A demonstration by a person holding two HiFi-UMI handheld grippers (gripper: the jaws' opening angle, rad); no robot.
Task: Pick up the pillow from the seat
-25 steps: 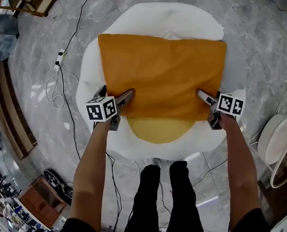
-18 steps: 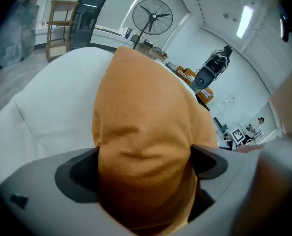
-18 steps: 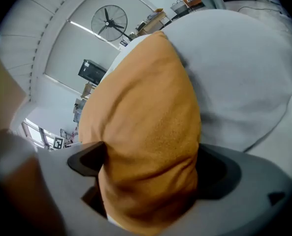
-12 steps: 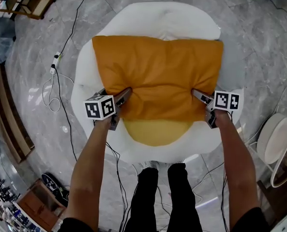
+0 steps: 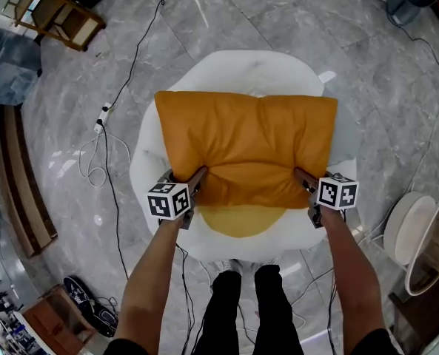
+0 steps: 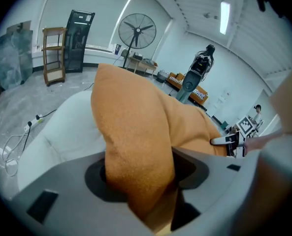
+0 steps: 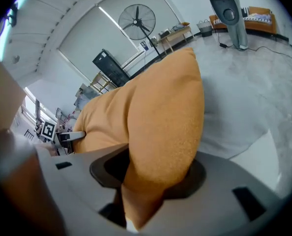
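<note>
An orange pillow [image 5: 245, 143] lies across a white round seat [image 5: 149, 161], its near edge lifted. My left gripper [image 5: 193, 183] is shut on the pillow's near left corner, and my right gripper [image 5: 302, 180] is shut on its near right corner. Both pairs of jaws have just been closing, with pillow fabric bunched between them. In the left gripper view the pillow [image 6: 136, 146] fills the jaws, with the right gripper [image 6: 229, 142] beyond. In the right gripper view the pillow [image 7: 160, 132] is squeezed likewise, and the left gripper [image 7: 69, 137] shows at the far corner. A yellow cushion [image 5: 238, 219] shows under the near edge.
The seat stands on a grey marble floor with cables [image 5: 104, 168] trailing at its left. A wooden stand [image 5: 56, 13] is at the top left, a white round stool [image 5: 404, 228] at the right. The person's legs [image 5: 245, 309] stand close to the seat's near edge.
Both grippers have closed on the pillow's near corners and risen. The pillow's near edge has lifted off the seat and creased between them.
</note>
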